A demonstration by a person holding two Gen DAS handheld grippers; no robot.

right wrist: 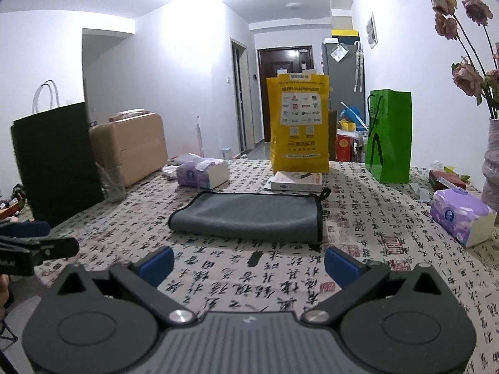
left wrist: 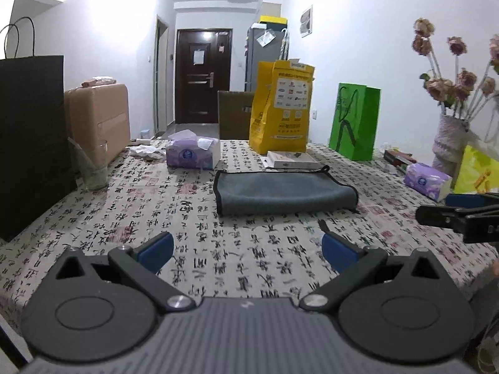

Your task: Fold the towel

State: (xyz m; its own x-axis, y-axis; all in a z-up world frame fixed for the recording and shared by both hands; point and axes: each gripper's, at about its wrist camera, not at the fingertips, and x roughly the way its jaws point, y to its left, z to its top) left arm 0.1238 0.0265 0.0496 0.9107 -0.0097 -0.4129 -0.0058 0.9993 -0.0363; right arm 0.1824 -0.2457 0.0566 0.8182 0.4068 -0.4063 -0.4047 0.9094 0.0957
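Towel (left wrist: pixel 282 191) lies already doubled mid-surface (left wrist: pixel 218 249), beyond both grippers. Left gripper (left wrist: pixel 248 251) and right gripper (right wrist: pixel 249 261) hover released, near edge. Next fold likely calls for pinching one short end.

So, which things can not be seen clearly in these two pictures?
- Towel: how many layers it has; both views look along it, too flat.
- Vase: cut by the right wrist view's edge.
- Yellow bag: its print is too small to read.
- Right gripper: its jaws are cut off in the left wrist view.
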